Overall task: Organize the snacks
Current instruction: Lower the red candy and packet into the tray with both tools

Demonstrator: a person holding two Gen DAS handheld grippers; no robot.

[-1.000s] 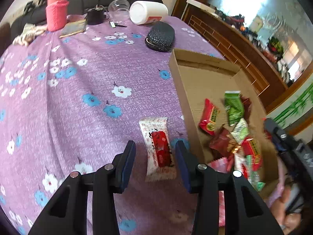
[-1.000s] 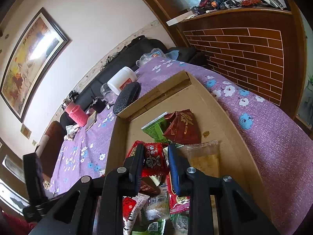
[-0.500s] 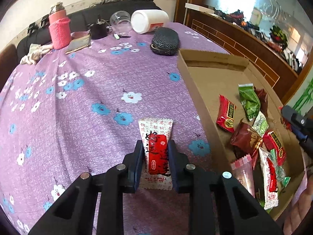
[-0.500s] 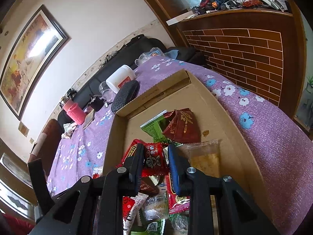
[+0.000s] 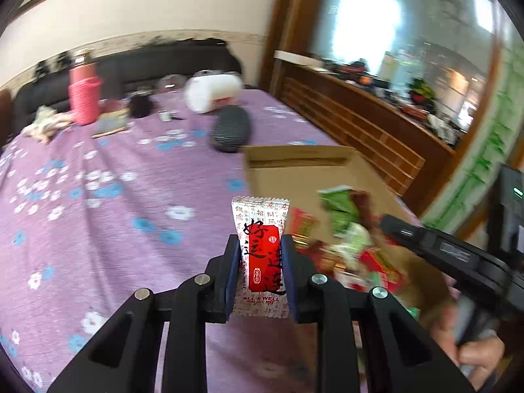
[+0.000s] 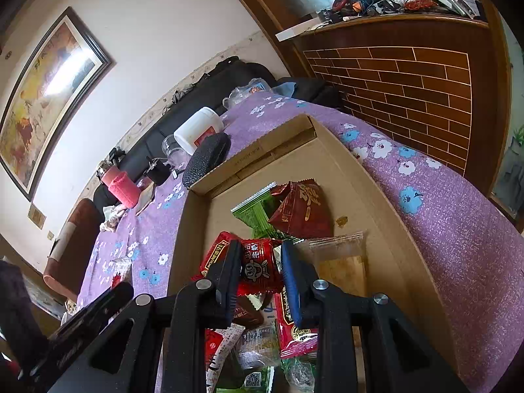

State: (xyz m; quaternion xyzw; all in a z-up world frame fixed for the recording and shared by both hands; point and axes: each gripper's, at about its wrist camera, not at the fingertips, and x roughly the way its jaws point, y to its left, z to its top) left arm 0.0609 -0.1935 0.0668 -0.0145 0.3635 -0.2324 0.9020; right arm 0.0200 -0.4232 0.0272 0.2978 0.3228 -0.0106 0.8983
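My left gripper [image 5: 259, 255] is shut on a white snack packet with a red label [image 5: 262, 245] and holds it lifted above the purple flowered tablecloth [image 5: 114, 203], just left of the cardboard box [image 5: 294, 160]. The box holds several red and green snack packets [image 5: 340, 209]. My right gripper [image 6: 259, 262] is over the box [image 6: 376, 203], shut on a red snack packet [image 6: 260, 267] above the pile. A green packet [image 6: 253, 209] and a dark red packet [image 6: 303, 211] lie further in.
At the table's far end stand a pink cup [image 5: 83, 98], a white jar on its side [image 5: 213, 93], a black case [image 5: 231, 127] and a clear cup [image 6: 175, 147]. A wooden counter [image 5: 360, 114] runs along the right. A black sofa [image 6: 196, 98] is behind the table.
My left gripper closed on the white packet lying on the tablecloth and lifted it off the cloth. My right gripper stayed shut on its red packet over the box.
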